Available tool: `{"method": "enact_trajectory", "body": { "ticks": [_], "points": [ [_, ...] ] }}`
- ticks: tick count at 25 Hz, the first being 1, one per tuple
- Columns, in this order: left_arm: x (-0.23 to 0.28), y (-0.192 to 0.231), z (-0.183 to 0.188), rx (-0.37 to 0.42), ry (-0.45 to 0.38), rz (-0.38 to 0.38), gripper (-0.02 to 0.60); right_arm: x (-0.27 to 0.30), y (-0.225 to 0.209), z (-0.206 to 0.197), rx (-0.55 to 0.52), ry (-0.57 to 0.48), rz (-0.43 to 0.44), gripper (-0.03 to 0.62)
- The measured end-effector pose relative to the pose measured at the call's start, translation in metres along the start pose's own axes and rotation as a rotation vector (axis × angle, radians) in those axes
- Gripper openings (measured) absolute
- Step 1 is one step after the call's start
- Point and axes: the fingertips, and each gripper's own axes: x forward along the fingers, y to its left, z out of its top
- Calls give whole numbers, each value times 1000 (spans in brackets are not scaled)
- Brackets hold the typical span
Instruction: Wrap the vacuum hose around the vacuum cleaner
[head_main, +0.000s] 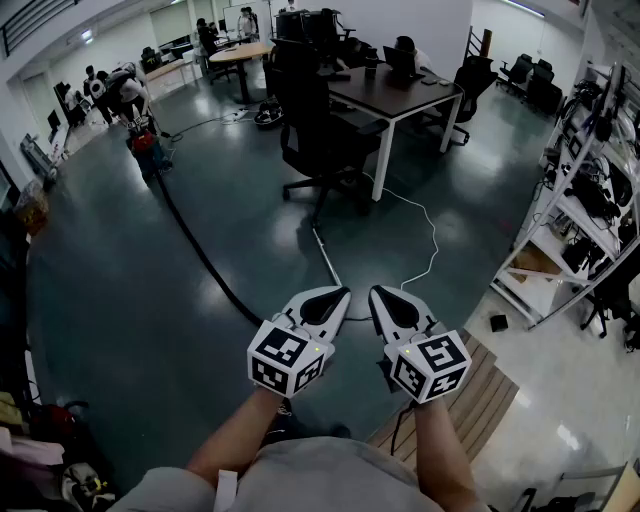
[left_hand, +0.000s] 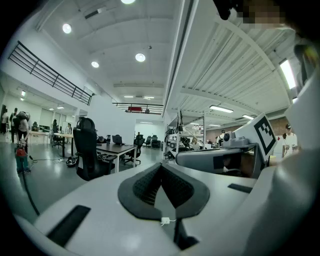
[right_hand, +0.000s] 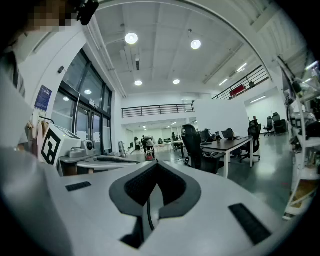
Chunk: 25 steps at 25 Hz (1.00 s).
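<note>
The vacuum cleaner (head_main: 147, 152), red and blue, stands far off at the upper left of the head view with a person bent over it. Its black hose (head_main: 200, 250) trails across the dark floor toward me, and a thin metal wand (head_main: 326, 256) lies just ahead of the grippers. My left gripper (head_main: 336, 294) and right gripper (head_main: 378, 293) hover side by side over the floor, both shut and holding nothing. The left gripper view shows its shut tips (left_hand: 161, 165), the vacuum (left_hand: 21, 158) far left and the hose (left_hand: 27, 194). The right gripper view shows its shut tips (right_hand: 156, 163) and the vacuum (right_hand: 149, 157) far ahead.
A black office chair (head_main: 315, 140) and a dark desk (head_main: 400, 95) stand ahead. A white cable (head_main: 432, 240) snakes over the floor from the desk. A shelf rack (head_main: 580, 200) lines the right side. A slatted wooden board (head_main: 475, 400) lies by my right arm.
</note>
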Motion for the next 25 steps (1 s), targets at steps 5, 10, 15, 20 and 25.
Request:
{"method": "enact_trajectory", "body": {
  "ticks": [5,10,15,20,25],
  "points": [
    [2,3,-2,-4,3,0,8,2,-2,-2,15,-6,0,3],
    [5,3,-4,-9,9,6,8,2,-3,-2,19,-13,11,3],
    [7,6,-7,-15,14,18,8,3,-9,-7,22,5,9,3],
    [5,8,-13,-23,25,40,8,1,-13,-9,49,-7,21,3],
    [3,18,-19,-29,47,59,8,10,-20,-12,70,-2,27,3]
  ]
}}
